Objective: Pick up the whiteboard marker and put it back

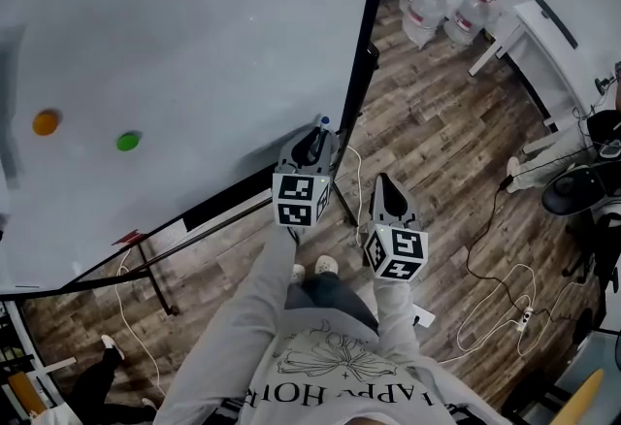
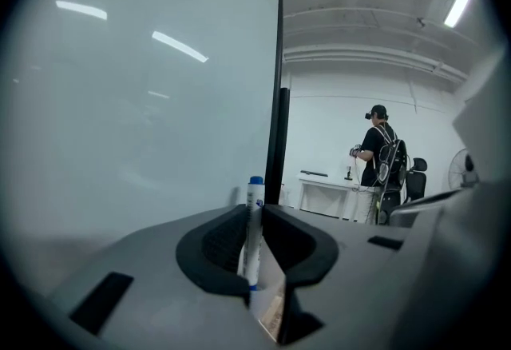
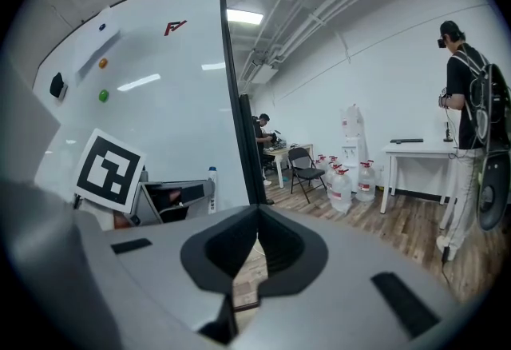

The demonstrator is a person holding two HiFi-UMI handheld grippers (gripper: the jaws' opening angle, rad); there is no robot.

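Grey plastic tongs fill the head view: the left gripper [image 1: 318, 135], near the right edge of the whiteboard [image 1: 194, 45], carries the whiteboard marker [image 1: 324, 122] with its blue cap uppermost. The right gripper [image 1: 382, 180] hangs just right of it over the wooden floor [image 1: 437, 151]. An orange magnet [image 1: 45, 122] and a green magnet [image 1: 128, 141] sit on the board, well to the left. In the left gripper view, the jaws are clamped on the marker's white barrel, which stands upright between them, close to the board face. In the right gripper view, the jaws are pressed together with nothing between them, and the marker shows at left. The pick-up looks done and the return is in hand. The next move likely calls for lowering the marker to the dark ledge [image 1: 228, 204] along the board's lower edge and loosening the grip only once it rests there.
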